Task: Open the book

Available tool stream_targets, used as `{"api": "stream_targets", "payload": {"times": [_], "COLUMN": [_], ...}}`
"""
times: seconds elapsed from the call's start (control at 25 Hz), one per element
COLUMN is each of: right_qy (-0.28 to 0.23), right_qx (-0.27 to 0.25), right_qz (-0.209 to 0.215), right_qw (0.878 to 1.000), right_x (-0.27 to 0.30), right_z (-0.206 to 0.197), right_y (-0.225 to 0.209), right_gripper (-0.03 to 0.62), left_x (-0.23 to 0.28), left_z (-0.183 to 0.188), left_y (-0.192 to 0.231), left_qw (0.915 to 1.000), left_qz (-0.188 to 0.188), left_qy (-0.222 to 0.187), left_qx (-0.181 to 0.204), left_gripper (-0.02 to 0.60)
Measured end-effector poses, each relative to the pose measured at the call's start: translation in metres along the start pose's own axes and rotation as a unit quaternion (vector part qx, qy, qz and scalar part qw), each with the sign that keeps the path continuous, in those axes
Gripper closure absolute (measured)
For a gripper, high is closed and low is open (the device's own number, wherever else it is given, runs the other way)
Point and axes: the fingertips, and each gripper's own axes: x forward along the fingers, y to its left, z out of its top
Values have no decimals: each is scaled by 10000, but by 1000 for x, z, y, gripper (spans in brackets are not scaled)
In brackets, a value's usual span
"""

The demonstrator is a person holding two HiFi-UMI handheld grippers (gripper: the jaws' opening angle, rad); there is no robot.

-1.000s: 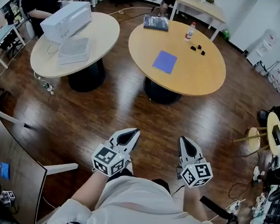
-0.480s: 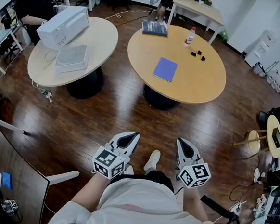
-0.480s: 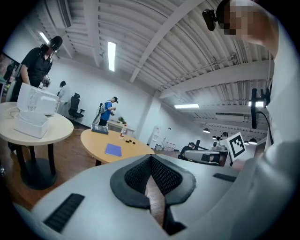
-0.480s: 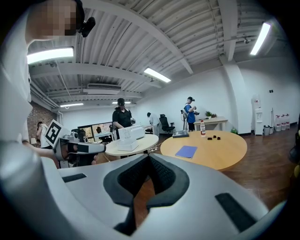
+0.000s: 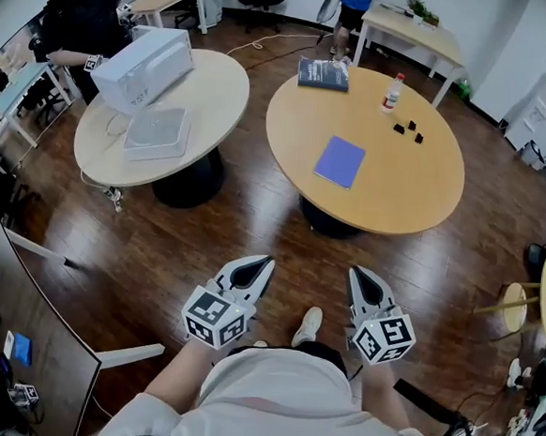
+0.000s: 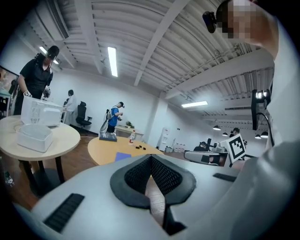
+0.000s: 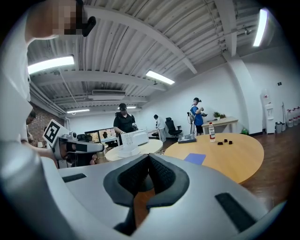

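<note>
The book (image 5: pixel 340 161) is a thin blue one, lying closed near the middle of the right round wooden table (image 5: pixel 426 191). It also shows small and far off as the blue book (image 6: pixel 123 156) in the left gripper view and the blue book (image 7: pixel 195 158) in the right gripper view. My left gripper (image 5: pixel 256 266) and right gripper (image 5: pixel 360 278) hang low in front of my body, over the floor, well short of the table. Both are shut with nothing in them. The left gripper (image 6: pixel 151 157) and right gripper (image 7: pixel 149 156) show their pads pressed together.
A dark thicker book (image 5: pixel 323 73), a bottle (image 5: pixel 390 92) and small black items (image 5: pixel 407 129) lie at the table's far side. The left round table (image 5: pixel 217 95) holds a white box (image 5: pixel 144 56) and a tray (image 5: pixel 155 133). People stand at the room's far end. A desk partition (image 5: pixel 31 306) is at my left.
The tables have shifted slightly right and down in the head view as I stepped forward; a shoe now shows between the grippers. Both grippers stay shut and low.
</note>
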Motion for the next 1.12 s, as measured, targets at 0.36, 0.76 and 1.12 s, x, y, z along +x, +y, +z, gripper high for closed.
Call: {"api": "stream_targets", "payload": {"times": [0.36,0.76,1.12], "right_qy": [-143,-63,366], "right_qx": [166,271,232], "right_qz": [5,88,-99], "right_qw": [9998,9996,9990], "right_x": [35,61,110], "right_z": [31,37,26], "right_y": [-113,-184,-208], "right_gripper": [589,589,589], "left_x": [116,188,224], "left_z": [35,42,38], "left_y": [-4,2,58], "left_qw": [9999,9997,9996], "left_qz": [55,205,173], "left_qy": [1,98,178], "left_qx": [122,92,-102], "left_gripper": [571,571,571]}}
